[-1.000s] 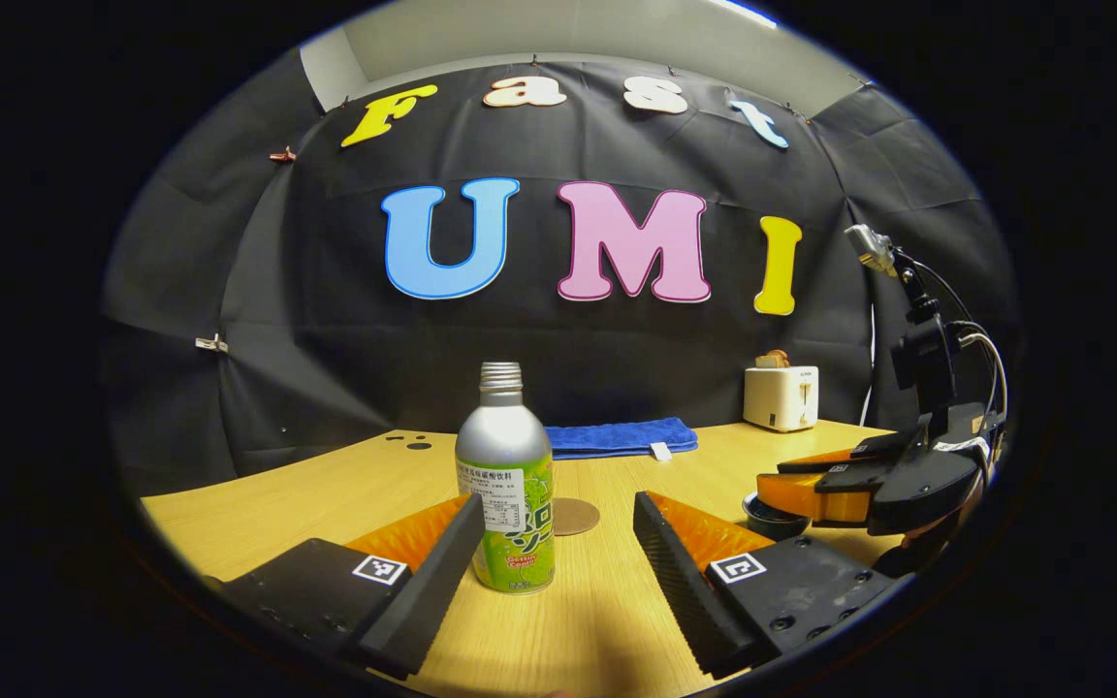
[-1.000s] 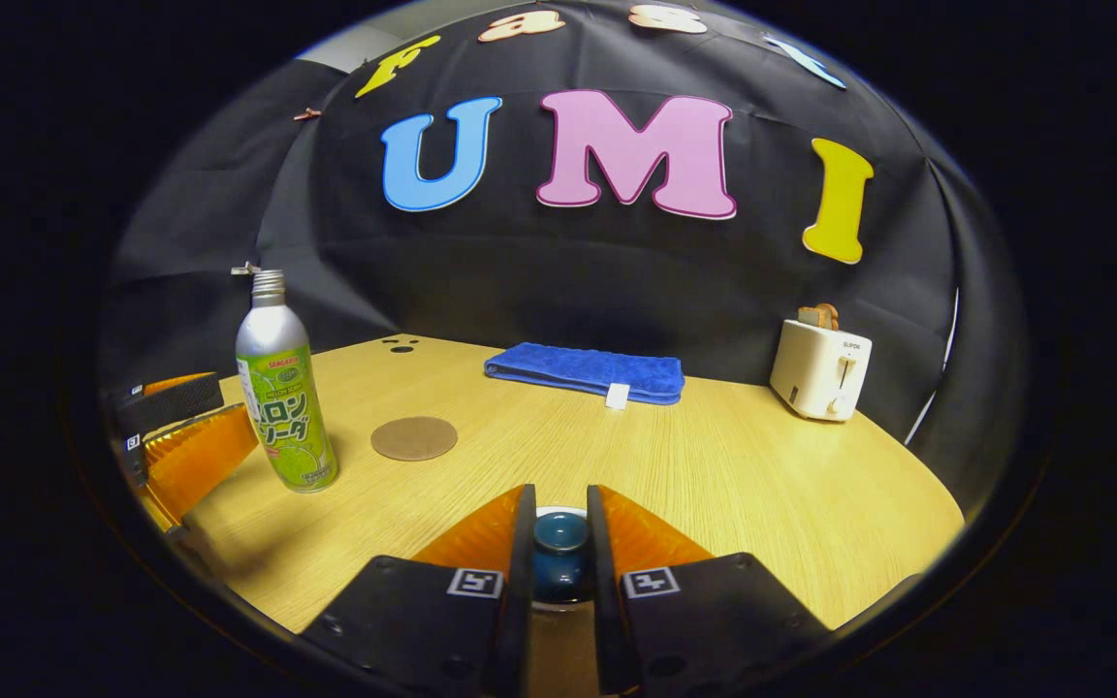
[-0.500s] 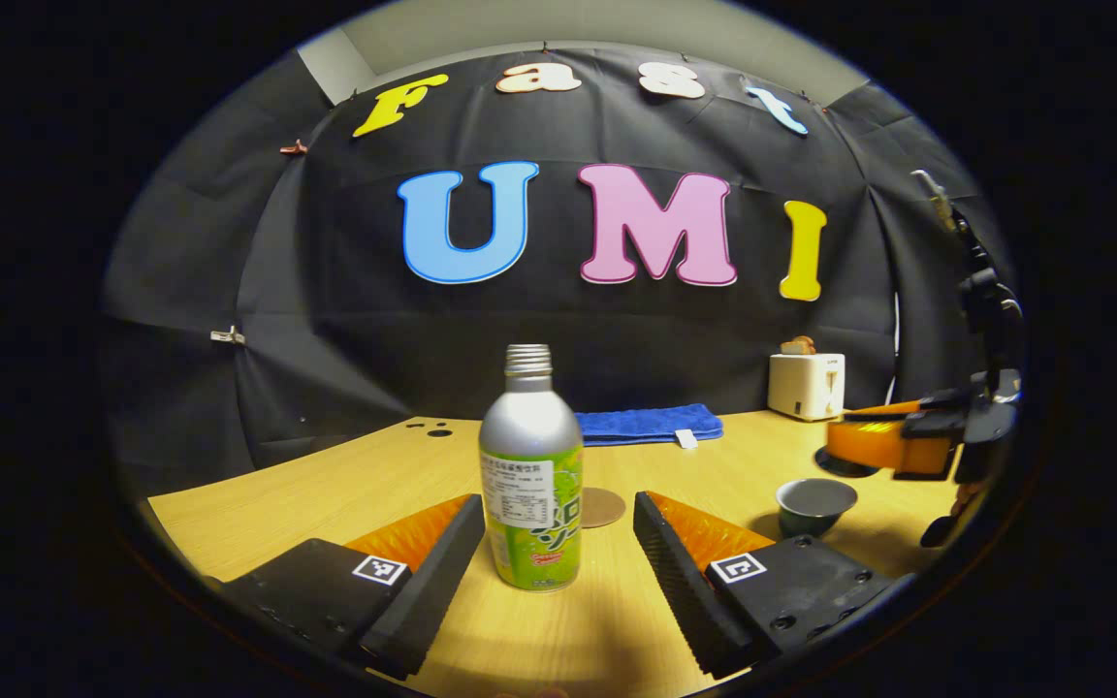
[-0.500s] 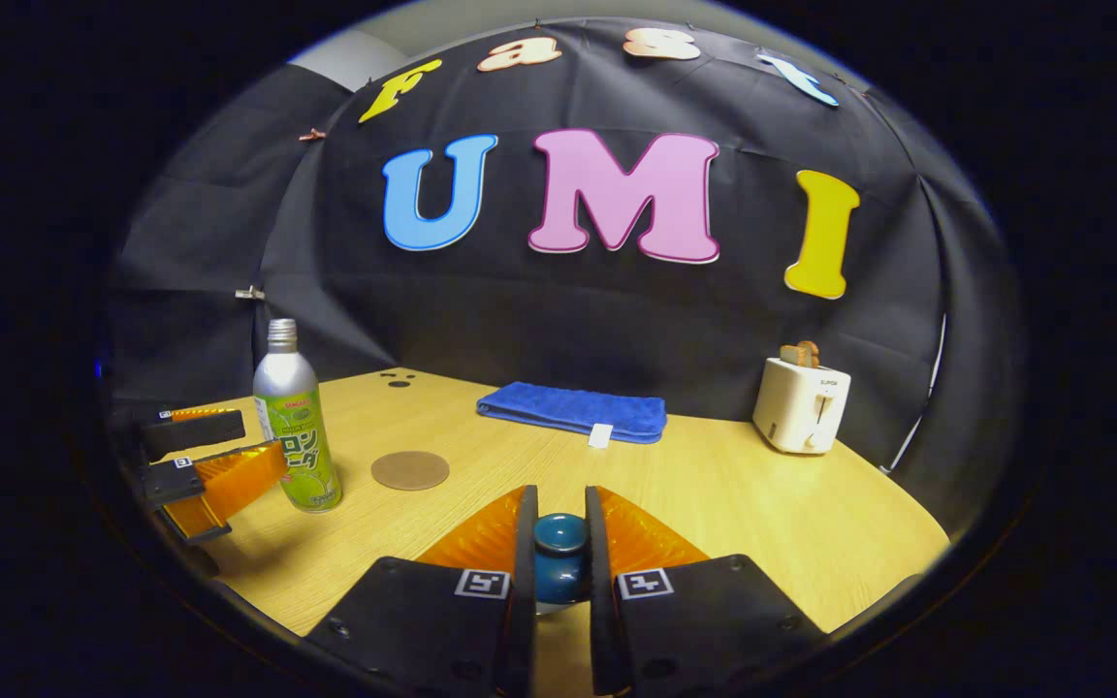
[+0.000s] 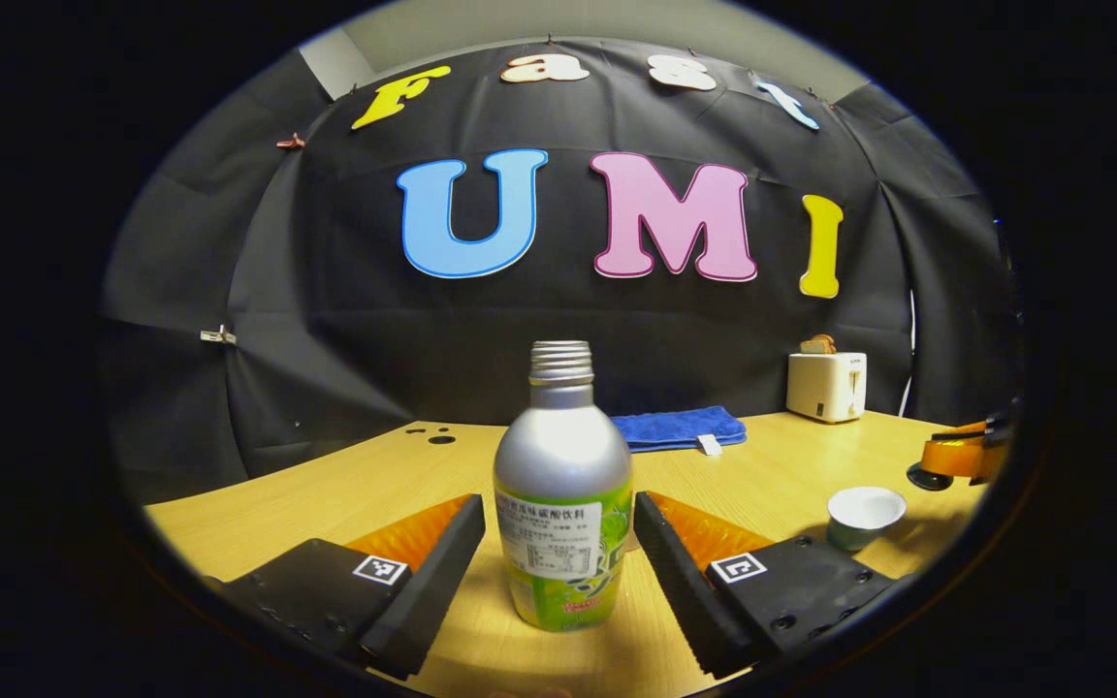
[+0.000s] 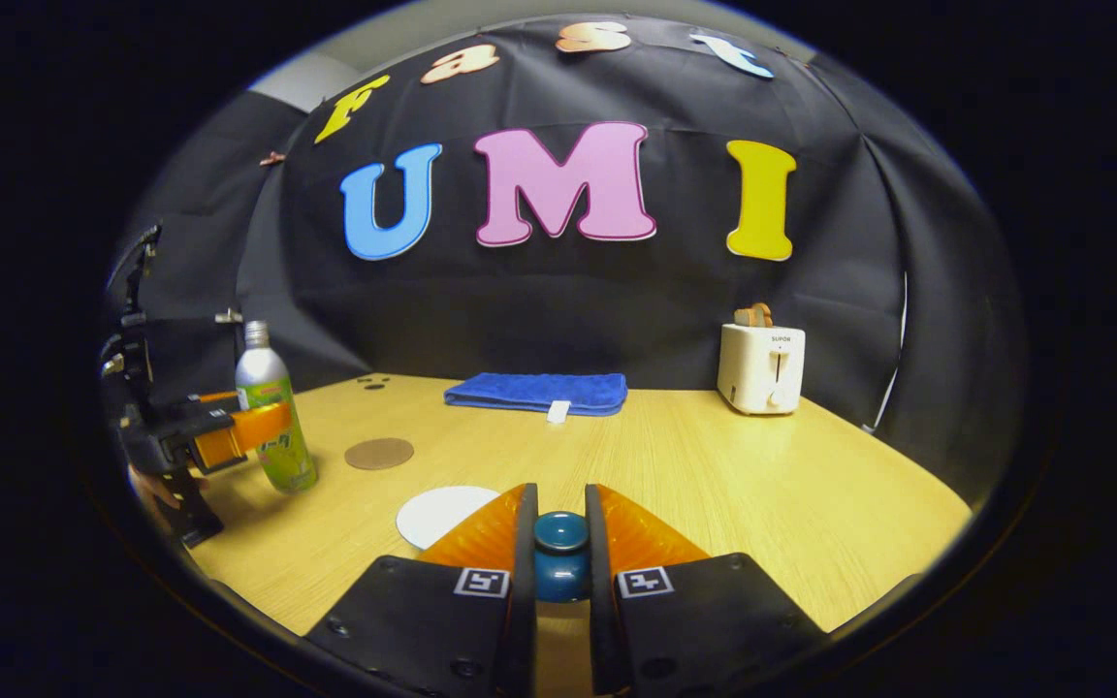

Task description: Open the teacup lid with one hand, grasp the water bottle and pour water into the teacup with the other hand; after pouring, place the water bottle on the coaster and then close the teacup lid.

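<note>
The water bottle (image 5: 563, 490) stood upright on the table (image 5: 345, 485), between the spread fingers of our left gripper (image 5: 553, 562), which flanked it without touching. We judged its smooth metal shoulder slippery and its wall thin enough to dent, so the labelled lower body looked the best place to take hold. Its neck carried no cap; we could not tell how full it was, nor how heavy.

Our right gripper (image 6: 558, 572) had its fingers clamped on the knob of the teacup lid (image 6: 559, 545), held clear of the teacup (image 5: 864, 514). The cup sat open on the table to the right of the bottle, its pale inside apparently empty. Ceramic, we judged both pieces hard and chippable.

The coaster (image 6: 379, 453) lay bare just beside the bottle. Farther back were a folded blue towel (image 6: 536, 391) and a toaster (image 6: 761, 366).
</note>
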Tool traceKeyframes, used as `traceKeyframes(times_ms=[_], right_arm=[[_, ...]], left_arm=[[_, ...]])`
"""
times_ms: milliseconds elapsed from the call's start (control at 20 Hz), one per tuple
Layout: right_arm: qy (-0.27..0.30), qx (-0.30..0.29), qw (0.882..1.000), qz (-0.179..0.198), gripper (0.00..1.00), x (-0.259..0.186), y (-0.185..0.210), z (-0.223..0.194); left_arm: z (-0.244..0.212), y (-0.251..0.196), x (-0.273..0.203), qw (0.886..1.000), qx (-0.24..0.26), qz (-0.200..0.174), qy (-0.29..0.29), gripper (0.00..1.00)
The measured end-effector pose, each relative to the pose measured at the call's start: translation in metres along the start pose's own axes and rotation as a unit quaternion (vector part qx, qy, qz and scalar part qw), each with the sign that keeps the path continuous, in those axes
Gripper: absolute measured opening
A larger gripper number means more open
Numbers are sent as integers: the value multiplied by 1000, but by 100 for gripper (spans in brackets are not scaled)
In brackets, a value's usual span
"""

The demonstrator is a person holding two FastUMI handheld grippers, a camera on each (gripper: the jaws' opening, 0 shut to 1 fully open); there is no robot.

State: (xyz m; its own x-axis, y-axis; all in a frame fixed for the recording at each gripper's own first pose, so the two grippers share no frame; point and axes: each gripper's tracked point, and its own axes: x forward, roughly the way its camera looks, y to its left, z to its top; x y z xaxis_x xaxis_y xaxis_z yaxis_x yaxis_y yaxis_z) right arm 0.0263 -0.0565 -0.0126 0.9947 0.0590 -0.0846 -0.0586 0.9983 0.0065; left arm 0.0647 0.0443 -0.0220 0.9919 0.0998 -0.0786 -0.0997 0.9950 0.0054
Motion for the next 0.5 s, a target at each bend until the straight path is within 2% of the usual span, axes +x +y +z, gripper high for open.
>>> traceKeyframes(times_ms=[300,450,500], right_arm=[[-38,3,999,-16,25,2,-20,13],[-43,-4,999,-12,26,3,-19,13],[-41,-3,999,-9,25,5,-19,13]], left_arm=[[0,-3,25,1000,0,-14,-1,97],[-2,-7,27,1000,5,-17,1,84],[-1,-10,25,1000,10,-24,2,83]])
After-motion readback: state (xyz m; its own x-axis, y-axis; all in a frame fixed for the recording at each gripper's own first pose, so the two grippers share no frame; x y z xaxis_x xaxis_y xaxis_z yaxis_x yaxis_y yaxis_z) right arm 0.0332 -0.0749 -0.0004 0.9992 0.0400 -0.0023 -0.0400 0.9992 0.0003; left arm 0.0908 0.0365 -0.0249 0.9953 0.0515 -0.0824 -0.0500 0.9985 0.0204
